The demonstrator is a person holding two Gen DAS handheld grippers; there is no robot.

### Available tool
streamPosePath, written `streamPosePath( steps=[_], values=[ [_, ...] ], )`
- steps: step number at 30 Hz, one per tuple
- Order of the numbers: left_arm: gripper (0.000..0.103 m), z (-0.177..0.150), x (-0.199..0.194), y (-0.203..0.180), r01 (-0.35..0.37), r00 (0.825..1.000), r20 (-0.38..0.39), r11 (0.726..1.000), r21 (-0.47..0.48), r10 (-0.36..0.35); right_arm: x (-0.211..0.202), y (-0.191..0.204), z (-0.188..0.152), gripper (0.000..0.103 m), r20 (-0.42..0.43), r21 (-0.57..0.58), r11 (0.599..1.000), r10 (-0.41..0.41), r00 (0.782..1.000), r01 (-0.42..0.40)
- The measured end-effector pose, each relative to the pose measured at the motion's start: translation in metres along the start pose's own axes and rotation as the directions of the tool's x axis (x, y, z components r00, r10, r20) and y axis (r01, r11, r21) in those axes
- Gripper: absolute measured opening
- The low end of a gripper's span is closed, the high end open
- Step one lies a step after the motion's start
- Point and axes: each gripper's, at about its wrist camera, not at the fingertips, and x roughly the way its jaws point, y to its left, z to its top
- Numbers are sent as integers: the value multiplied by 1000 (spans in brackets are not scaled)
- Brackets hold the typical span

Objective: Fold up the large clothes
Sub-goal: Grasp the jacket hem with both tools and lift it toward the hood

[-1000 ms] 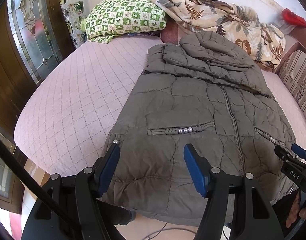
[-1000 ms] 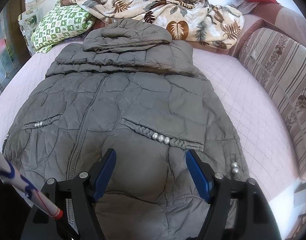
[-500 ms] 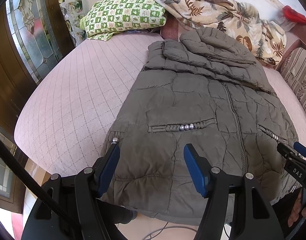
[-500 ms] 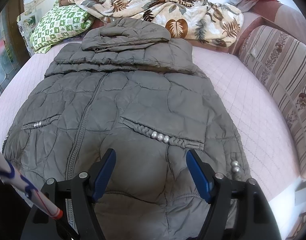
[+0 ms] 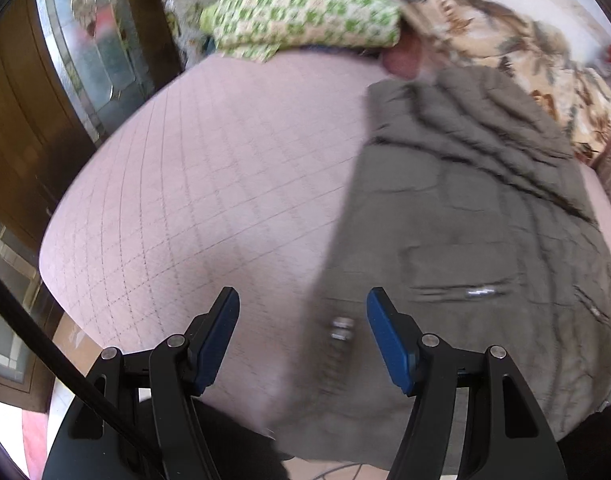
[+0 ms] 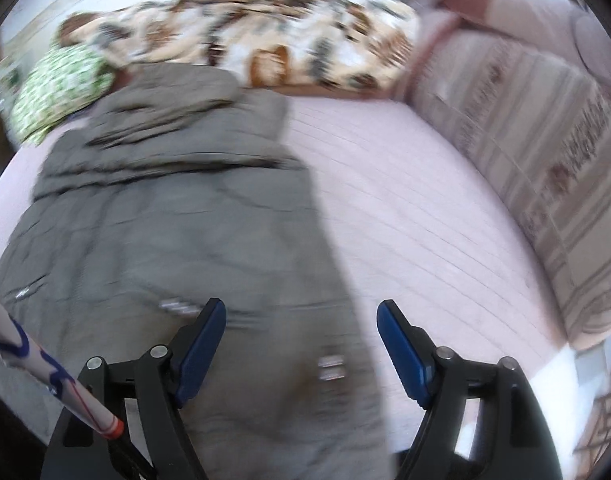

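Note:
A grey quilted jacket (image 5: 473,240) lies flat on the pink bed, zip up, hood towards the pillows; both views are motion-blurred. My left gripper (image 5: 303,328) is open over the jacket's lower left corner, with the left edge and some silver beads (image 5: 341,328) between its fingers. In the right wrist view the same jacket (image 6: 165,232) fills the left half. My right gripper (image 6: 301,340) is open over the lower right corner, where more beads (image 6: 331,368) show. Neither gripper holds anything.
A pink quilted bedspread (image 5: 209,200) lies bare to the left of the jacket and also to its right (image 6: 405,208). A green checked pillow (image 5: 305,12) and a leaf-print blanket (image 6: 273,36) are piled at the head. A striped sofa back (image 6: 545,160) borders the right side.
Both grippers have swung outward fast, the left one to the jacket's left edge and the right one to its right edge. Both stay open. The jacket has not moved.

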Motion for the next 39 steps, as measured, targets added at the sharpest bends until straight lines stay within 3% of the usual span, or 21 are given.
streamPosePath(
  steps=[3,5,8,10,11,13,16,19,21,25,26,28,31,32,35,37,38,39],
  values=[
    [65,3,27,23,95,994,-56,994,-53,-98,22,-41,2,82,-57,94,995,34,998,-29],
    [65,5,46,33,189,974,-106,977,-97,-199,40,-69,0,82,-83,186,979,104,991,-87],
    [65,7,75,37,328,917,-178,929,-170,-356,67,-94,-6,82,-108,293,941,206,973,-167],
    [71,8,90,32,427,862,-208,883,-195,-463,88,-105,-15,83,-115,375,894,309,944,-246],
    [78,8,91,27,449,850,-206,871,-197,-485,92,-109,-17,84,-107,408,870,346,932,-276],
    [79,7,89,25,505,818,-195,838,-208,-541,93,-114,-22,85,-59,463,824,397,916,-328],
    [79,-5,87,20,603,728,-215,757,-252,-651,95,-118,-28,85,-29,524,734,523,852,-432],
    [79,-25,76,13,622,726,-217,758,-197,-653,94,-116,-39,85,-24,548,678,598,801,-489],
    [79,-36,71,15,644,706,-212,737,-204,-676,91,-113,-47,85,-13,571,638,637,771,-517],
    [79,-53,66,26,686,651,-192,677,-265,-735,85,-102,-71,84,-8,617,541,731,683,-572],
    [79,-57,67,27,694,640,-189,666,-274,-745,82,-96,-78,84,-13,616,533,743,670,-580],
    [79,-63,67,26,708,620,-188,646,-284,-762,77,-90,-85,83,-19,602,540,746,666,-588],
    [79,-75,68,19,744,556,-207,593,-308,-805,70,-79,-92,72,-29,590,554,741,670,-587],
    [79,-79,67,15,748,551,-216,592,-301,-806,70,-76,-94,70,-34,584,557,743,668,-590],
    [79,-81,64,9,738,576,-225,618,-272,-786,70,-72,-99,65,-52,567,566,750,659,-599],
    [79,-78,66,8,725,581,-219,621,-298,-784,72,-71,-101,64,-49,569,562,752,657,-601],
    [77,-77,67,8,713,588,-215,626,-316,-780,72,-71,-104,64,-44,571,560,751,659,-600],
    [74,-77,66,7,697,607,-212,641,-320,-766,70,-69,-105,64,-42,566,566,746,665,-599]
  ],
)
